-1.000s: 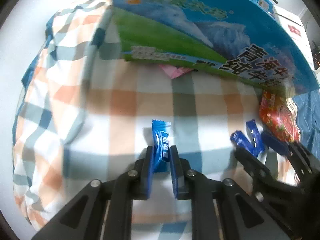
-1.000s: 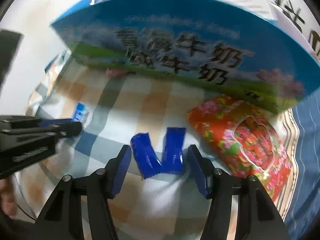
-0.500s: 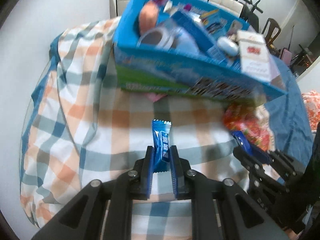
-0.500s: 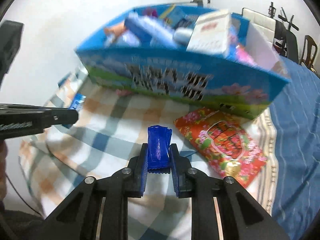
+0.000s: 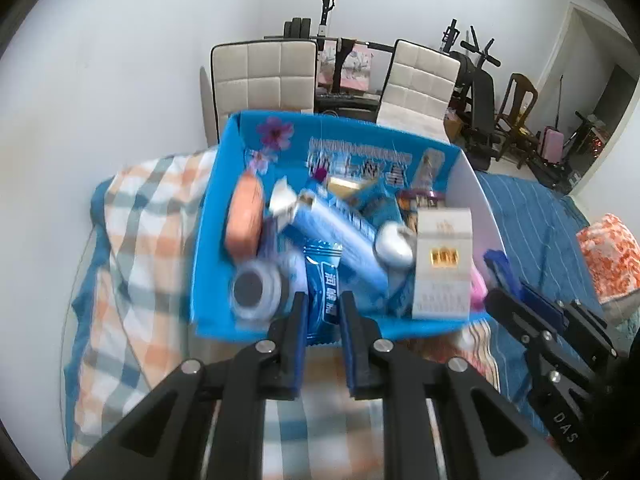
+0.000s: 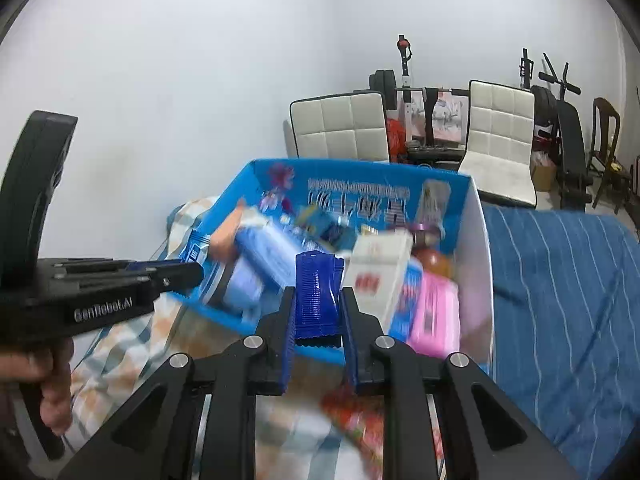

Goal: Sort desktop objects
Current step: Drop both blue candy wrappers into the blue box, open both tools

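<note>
My left gripper point(image 5: 323, 300) is shut on a light blue candy packet point(image 5: 323, 276) and holds it up over the near wall of the blue cardboard box point(image 5: 208, 216). My right gripper point(image 6: 318, 300) is shut on a dark blue candy packet point(image 6: 319, 292), also raised over the near edge of the box point(image 6: 476, 240). The right gripper shows at the right of the left wrist view point(image 5: 516, 284); the left gripper shows at the left of the right wrist view point(image 6: 176, 274). The box is full of items.
In the box lie a white carton point(image 5: 442, 260), a blue tube point(image 5: 340, 224), an orange sponge point(image 5: 245, 224), a tape roll point(image 5: 256, 288) and a pink pack point(image 6: 434, 312). A red snack bag point(image 6: 360, 416) lies on the checked cloth point(image 5: 132, 216). Two white chairs point(image 5: 262, 76) stand behind.
Both grippers have lifted their candy packets off the cloth and up to the box's near rim. One second ago the right gripper was still open around two dark blue packets.
</note>
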`<move>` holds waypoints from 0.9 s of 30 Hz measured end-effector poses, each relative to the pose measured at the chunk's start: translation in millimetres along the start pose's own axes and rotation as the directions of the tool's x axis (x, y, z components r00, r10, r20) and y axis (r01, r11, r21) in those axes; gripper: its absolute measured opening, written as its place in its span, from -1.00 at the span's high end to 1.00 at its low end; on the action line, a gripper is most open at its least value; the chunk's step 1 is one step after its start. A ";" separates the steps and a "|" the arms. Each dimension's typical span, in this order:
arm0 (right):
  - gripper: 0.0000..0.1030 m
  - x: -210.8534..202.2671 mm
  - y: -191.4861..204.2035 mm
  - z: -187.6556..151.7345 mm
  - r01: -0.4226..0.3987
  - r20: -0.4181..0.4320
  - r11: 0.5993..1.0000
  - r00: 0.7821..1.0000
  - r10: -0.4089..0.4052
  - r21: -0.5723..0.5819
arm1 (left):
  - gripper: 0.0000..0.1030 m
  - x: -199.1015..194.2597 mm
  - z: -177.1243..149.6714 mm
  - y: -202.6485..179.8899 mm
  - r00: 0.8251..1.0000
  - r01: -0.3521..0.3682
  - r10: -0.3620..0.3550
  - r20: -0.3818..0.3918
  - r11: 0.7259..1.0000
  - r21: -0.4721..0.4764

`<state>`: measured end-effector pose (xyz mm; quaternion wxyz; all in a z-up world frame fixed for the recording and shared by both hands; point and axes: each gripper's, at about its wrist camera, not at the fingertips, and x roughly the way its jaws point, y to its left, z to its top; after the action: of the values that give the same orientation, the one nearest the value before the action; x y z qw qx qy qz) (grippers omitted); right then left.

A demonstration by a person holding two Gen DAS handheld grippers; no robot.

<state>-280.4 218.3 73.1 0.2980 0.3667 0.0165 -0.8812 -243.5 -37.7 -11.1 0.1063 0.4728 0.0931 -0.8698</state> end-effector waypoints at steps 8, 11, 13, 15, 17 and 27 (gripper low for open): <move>0.59 48.4 -3.2 23.9 0.012 -0.079 1.000 0.997 -0.011 0.020 | 0.71 38.6 27.8 -4.3 0.998 -0.061 0.061 -0.025 0.998 0.022; 0.59 55.5 -5.2 25.5 0.016 -0.096 0.999 0.995 -0.013 0.031 | 0.70 48.6 30.4 -1.3 0.996 -0.076 0.077 -0.036 0.997 0.030; 0.59 59.8 -6.4 24.5 0.021 -0.111 0.999 0.994 -0.017 0.036 | 0.70 54.1 31.9 1.8 0.996 -0.080 0.081 -0.048 0.997 0.025; 0.59 65.6 -8.8 23.6 0.024 -0.130 0.999 0.991 -0.018 0.042 | 0.70 59.5 32.9 3.7 0.994 -0.085 0.086 -0.061 0.996 0.022; 0.59 69.1 -10.0 21.8 0.026 -0.142 0.998 0.990 -0.018 0.054 | 0.70 62.8 33.2 5.3 0.994 -0.088 0.089 -0.067 0.996 0.017; 0.58 80.7 -11.2 18.2 -0.012 -0.193 0.997 0.981 0.027 0.076 | 0.71 74.9 29.5 5.0 0.990 -0.094 0.096 -0.104 0.995 0.022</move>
<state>-342.6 181.6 31.3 0.2896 0.4618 0.0089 -0.8383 -305.5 -57.6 -58.8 0.1383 0.5228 0.0685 -0.8384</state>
